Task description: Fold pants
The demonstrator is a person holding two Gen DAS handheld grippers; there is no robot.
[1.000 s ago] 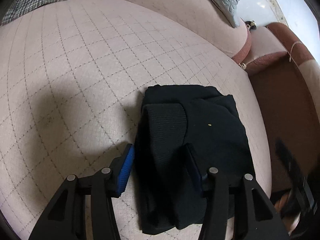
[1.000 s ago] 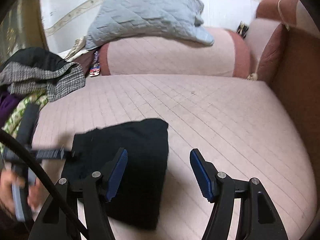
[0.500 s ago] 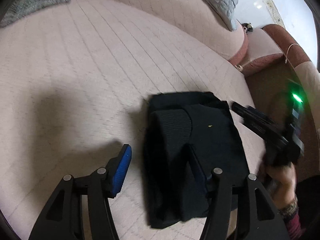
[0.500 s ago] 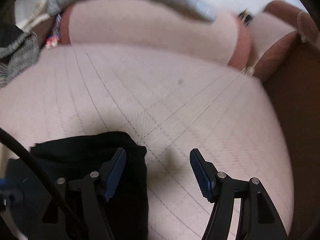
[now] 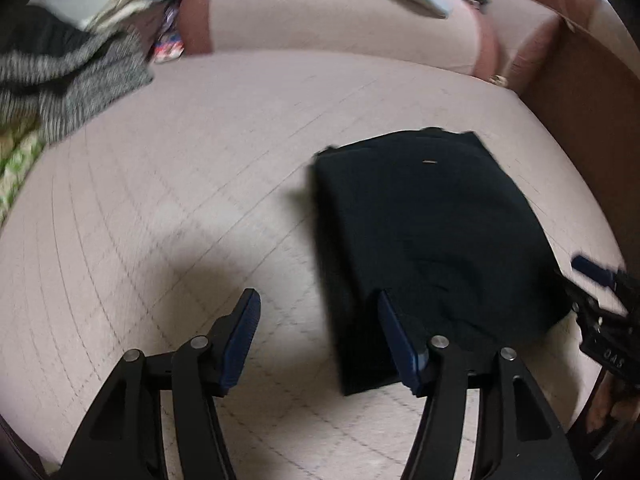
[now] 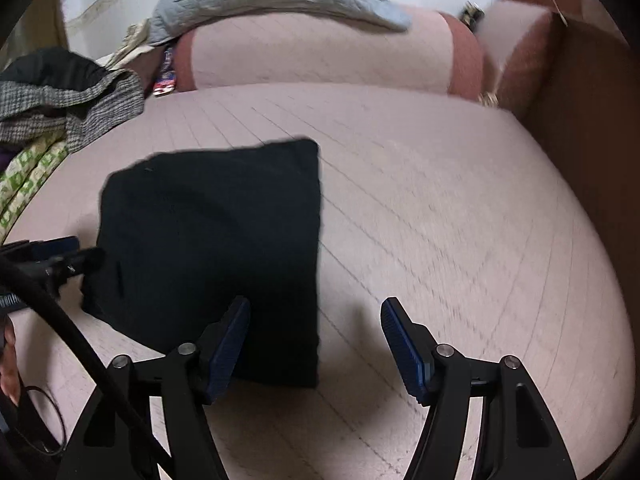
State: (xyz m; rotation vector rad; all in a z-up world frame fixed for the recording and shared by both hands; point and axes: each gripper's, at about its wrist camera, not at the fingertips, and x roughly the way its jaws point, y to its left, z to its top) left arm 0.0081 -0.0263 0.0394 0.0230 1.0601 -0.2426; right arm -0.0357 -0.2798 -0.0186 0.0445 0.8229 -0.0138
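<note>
Black pants point(image 5: 428, 232) lie folded into a soft, limp rectangle on the pink sofa seat point(image 5: 200, 160), best pinched at an edge, while left gripper point(image 5: 320, 340) and right gripper point(image 6: 316, 344) hover spread apart, empty.

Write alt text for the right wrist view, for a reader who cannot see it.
Folded black pants lie in a compact rectangle on a pink quilted sofa seat. The open right gripper hovers at their near right corner, holding nothing. Grey checked clothing is piled at the far left.
</note>
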